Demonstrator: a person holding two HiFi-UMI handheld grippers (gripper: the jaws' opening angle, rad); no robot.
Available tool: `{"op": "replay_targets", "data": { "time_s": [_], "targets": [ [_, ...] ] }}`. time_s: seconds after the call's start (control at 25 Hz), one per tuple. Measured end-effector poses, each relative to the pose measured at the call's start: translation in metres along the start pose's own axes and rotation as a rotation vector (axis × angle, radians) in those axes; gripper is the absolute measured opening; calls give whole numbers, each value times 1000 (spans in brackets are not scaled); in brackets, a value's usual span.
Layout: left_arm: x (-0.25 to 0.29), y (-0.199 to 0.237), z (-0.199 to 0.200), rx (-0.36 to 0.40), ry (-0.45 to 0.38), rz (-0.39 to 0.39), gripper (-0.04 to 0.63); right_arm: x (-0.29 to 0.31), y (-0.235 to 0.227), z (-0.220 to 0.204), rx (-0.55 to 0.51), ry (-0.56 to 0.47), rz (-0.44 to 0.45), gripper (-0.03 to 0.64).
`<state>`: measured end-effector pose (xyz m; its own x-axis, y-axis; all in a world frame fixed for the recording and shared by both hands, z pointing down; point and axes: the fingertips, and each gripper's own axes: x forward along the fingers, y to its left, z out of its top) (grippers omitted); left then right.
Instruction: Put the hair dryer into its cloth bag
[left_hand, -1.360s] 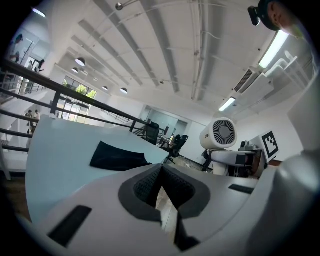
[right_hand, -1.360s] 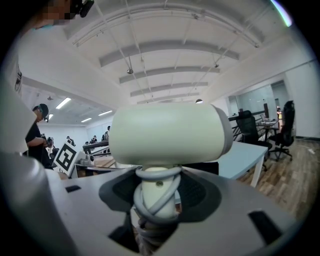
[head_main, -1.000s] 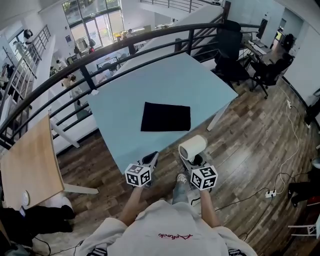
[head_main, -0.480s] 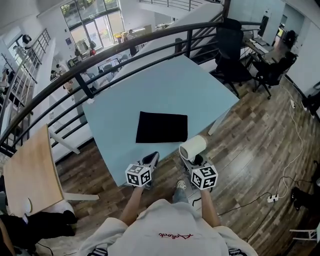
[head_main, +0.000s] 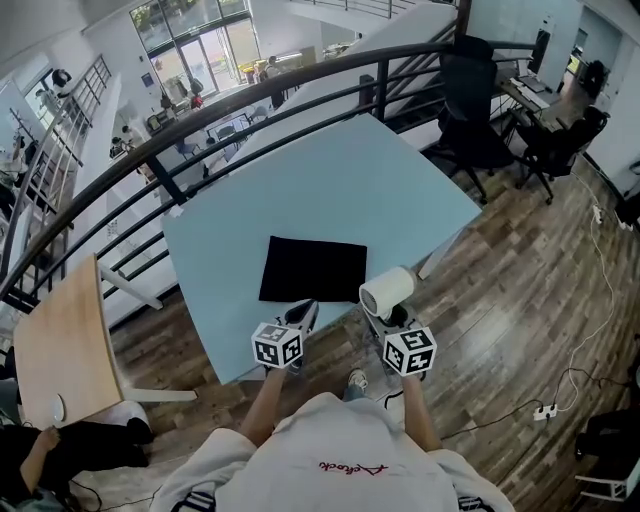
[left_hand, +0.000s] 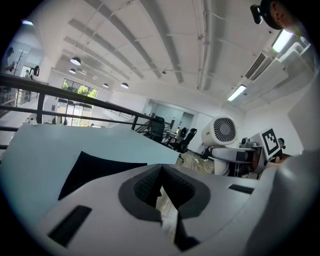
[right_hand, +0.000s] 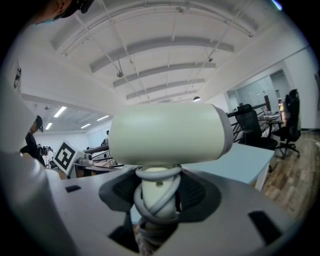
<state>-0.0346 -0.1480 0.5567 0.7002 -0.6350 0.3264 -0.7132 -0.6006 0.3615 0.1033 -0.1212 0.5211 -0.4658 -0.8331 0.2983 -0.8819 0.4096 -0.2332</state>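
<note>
On the desk (head_main: 330, 190), near edge: cloth bag (head_main: 313, 270), flat, long axis crosswise, just ahead of the left gripper (head_main: 302, 314), jaws clenched, empty. Slightly farther off, the right gripper (head_main: 386, 316), jaws grasping the hair dryer (head_main: 388, 292) by its handle.

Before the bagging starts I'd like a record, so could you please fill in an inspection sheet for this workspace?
Surface: light blue table, holding only the bag.
Job's things: black cloth bag lies flat near the table's near edge; hair dryer is held upright by its handle.
Clutter: nothing seen on the table.
Grippers: left tongs shut and empty; right tongs shut on the hair dryer's handle.
Cables: dryer cord wound round the handle; power strip on the floor.
Surroundings: black railing, office chairs, wooden side table.
</note>
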Motion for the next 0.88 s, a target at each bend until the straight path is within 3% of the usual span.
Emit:
{"op": "replay_targets", "data": {
  "time_s": [0.28,0.88],
  "targets": [
    [50,-13,13,55,45,40,6,0,-53,18,-1,0,25,221],
    [123,-12,-14,44,150,72,8,20,-108,13,31,23,44,222]
  ]
}}
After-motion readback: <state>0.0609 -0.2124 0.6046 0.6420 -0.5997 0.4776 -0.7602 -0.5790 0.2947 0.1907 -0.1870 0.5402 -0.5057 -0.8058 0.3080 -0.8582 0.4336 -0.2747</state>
